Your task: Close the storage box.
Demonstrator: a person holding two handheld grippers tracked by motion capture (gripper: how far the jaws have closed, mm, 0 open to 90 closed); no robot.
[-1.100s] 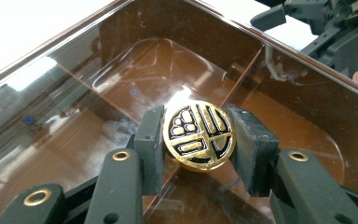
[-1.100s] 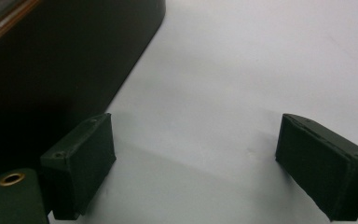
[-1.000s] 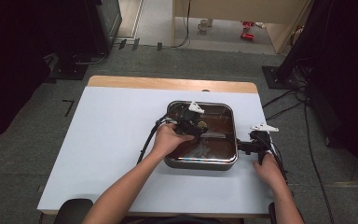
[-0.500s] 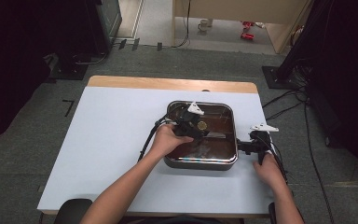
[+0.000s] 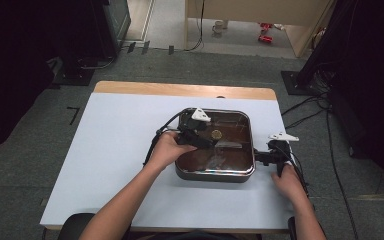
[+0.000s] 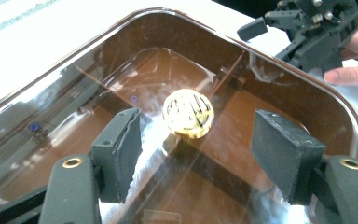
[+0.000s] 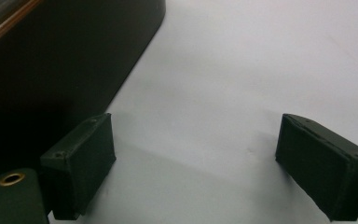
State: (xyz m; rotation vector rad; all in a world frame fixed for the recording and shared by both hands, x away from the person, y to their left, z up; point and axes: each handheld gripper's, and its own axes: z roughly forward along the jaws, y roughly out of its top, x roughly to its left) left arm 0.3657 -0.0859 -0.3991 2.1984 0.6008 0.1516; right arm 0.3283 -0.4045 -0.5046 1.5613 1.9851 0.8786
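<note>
Both grippers stand with jaws apart: left gripper [image 6: 193, 161] over the lidded pan [image 5: 215, 172] near the bench's right edge; centre it on the gold knob [image 6: 188, 113] before closing; right gripper [image 7: 196, 165] waits beside

This looks like a lab or recording studio: a white table [image 5: 130, 150] stands on grey carpet [image 5: 40, 175], with black curtains [image 5: 25, 50] at both sides, loose cables [image 5: 325, 130], and perhaps equipment stands [image 5: 300, 80].

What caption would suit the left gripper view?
Open left gripper poised above a round gold knob on a brown glass-lidded square pan.
</note>
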